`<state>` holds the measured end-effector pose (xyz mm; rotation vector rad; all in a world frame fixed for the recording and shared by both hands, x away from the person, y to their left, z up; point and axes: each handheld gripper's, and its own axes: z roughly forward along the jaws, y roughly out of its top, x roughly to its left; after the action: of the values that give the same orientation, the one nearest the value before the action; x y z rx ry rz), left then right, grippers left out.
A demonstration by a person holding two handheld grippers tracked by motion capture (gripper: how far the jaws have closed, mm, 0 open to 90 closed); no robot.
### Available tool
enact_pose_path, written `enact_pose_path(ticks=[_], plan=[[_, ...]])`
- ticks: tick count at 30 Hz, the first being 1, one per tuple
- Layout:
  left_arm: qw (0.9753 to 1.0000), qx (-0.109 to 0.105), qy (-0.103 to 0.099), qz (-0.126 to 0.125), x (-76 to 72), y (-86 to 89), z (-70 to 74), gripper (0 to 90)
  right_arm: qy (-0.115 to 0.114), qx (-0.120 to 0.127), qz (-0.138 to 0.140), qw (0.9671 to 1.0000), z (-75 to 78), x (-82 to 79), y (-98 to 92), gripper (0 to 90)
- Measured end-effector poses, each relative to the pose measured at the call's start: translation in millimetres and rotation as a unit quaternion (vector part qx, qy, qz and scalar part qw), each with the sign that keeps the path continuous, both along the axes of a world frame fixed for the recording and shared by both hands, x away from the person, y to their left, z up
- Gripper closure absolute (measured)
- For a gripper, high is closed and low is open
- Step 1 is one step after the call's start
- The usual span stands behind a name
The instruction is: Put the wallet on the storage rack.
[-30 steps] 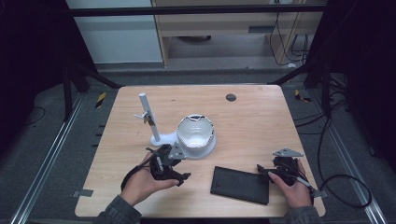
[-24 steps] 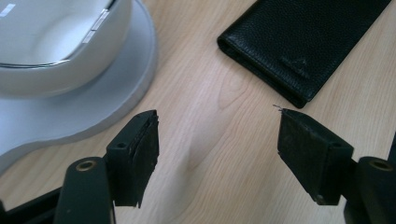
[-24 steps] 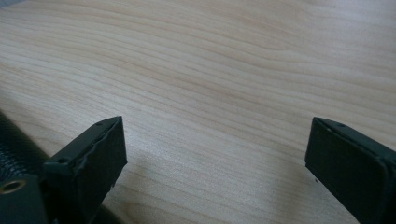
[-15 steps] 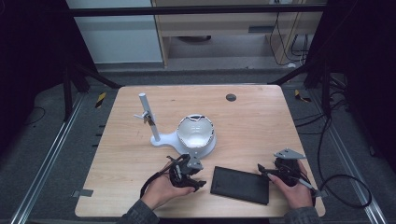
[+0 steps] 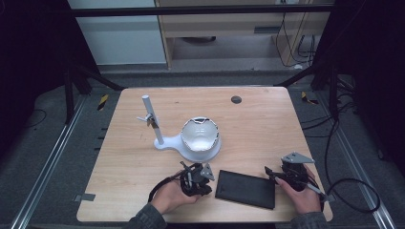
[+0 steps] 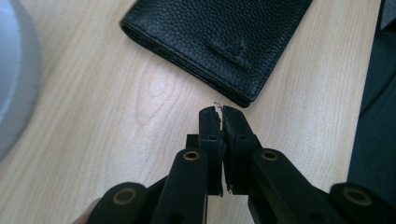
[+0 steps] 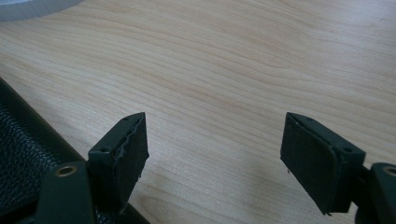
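Observation:
A flat black leather case (image 5: pixel 245 189) lies near the table's front edge, between my two grippers. In the left gripper view the case (image 6: pixel 219 39) has a grained cover, and its nearest corner sits just beyond my jaw tips. My left gripper (image 5: pixel 199 179) (image 6: pixel 221 112) is shut with nothing between its jaws, a little left of the case. At the case's right end my right gripper (image 5: pixel 276 175) (image 7: pixel 212 156) stands open over bare wood. The case's edge (image 7: pixel 23 144) runs beside its left jaw.
A white stand with a round bowl-shaped base (image 5: pixel 200 137) and an upright post (image 5: pixel 152 119) occupies the table's middle. A small dark disc (image 5: pixel 236 99) lies at the far side. A cable (image 5: pixel 351 193) trails off the table's right edge. Bare wood (image 5: pixel 119 162) spreads left.
My left gripper has moved right and toward the front edge, from beside the white stand to the case's left end. The right gripper has barely shifted.

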<state>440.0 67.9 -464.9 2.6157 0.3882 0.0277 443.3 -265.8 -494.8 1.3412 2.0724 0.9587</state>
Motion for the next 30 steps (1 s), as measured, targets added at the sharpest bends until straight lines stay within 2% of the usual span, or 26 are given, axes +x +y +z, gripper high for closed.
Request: enact_pose_path(ticks=[12,30], plan=[[0.9999,0.003,0.01,-0.01,-2.2,-8.3,-5.4,89.4,-0.001,0.002,-0.001,1.0,1.0,-0.7,-0.8,19.9],[0.9996,0.012,0.012,-0.021,-3.5,-12.3,-8.7,89.4,0.0,0.002,0.001,1.0,1.3,-0.9,-0.9,18.6]])
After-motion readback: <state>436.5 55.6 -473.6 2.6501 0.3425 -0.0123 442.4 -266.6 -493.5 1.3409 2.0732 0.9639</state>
